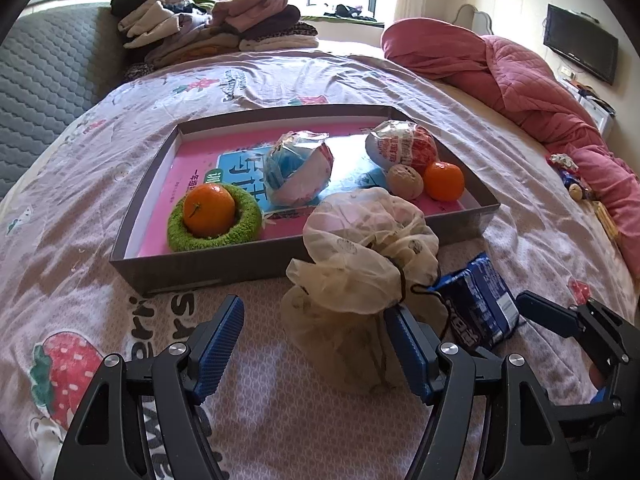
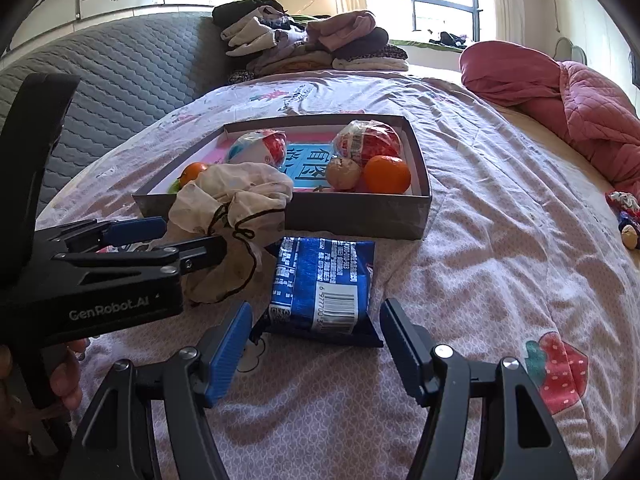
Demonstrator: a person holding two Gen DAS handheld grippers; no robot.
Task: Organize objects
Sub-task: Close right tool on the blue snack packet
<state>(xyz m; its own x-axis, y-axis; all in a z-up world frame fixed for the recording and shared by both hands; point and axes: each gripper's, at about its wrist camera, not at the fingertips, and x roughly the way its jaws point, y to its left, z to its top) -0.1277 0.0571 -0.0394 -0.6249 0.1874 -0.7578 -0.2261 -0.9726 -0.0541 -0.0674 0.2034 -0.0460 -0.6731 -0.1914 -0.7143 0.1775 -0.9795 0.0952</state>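
Mostly done: two oranges (image 1: pixel 444 181), wrapped balls (image 1: pixel 299 174), nut in box (image 1: pixel 200 270). Left outside on bed (image 1: pixel 120 292): mesh bag (image 1: pixel 360 268), blue packet (image 2: pixel 322 284). Left gripper (image 1: pixel 320 344) spread around bag, not clamped; right gripper (image 2: pixel 316 344) wide apart, packet between, ungripped.

A home bedroom: bed (image 1: pixel 320 76) under printed sheet, folded clothes (image 1: pixel 208 24), pink quilt (image 1: pixel 520 72), wall television (image 1: pixel 580 48)

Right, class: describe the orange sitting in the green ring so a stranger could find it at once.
Start at the shallow grey cardboard box on the pink-patterned bedsheet. In its near-left corner lies a fuzzy green ring, and the round orange sits in its hollow. The other orange fruit lies bare at the opposite end, beside a brown nut-like ball.
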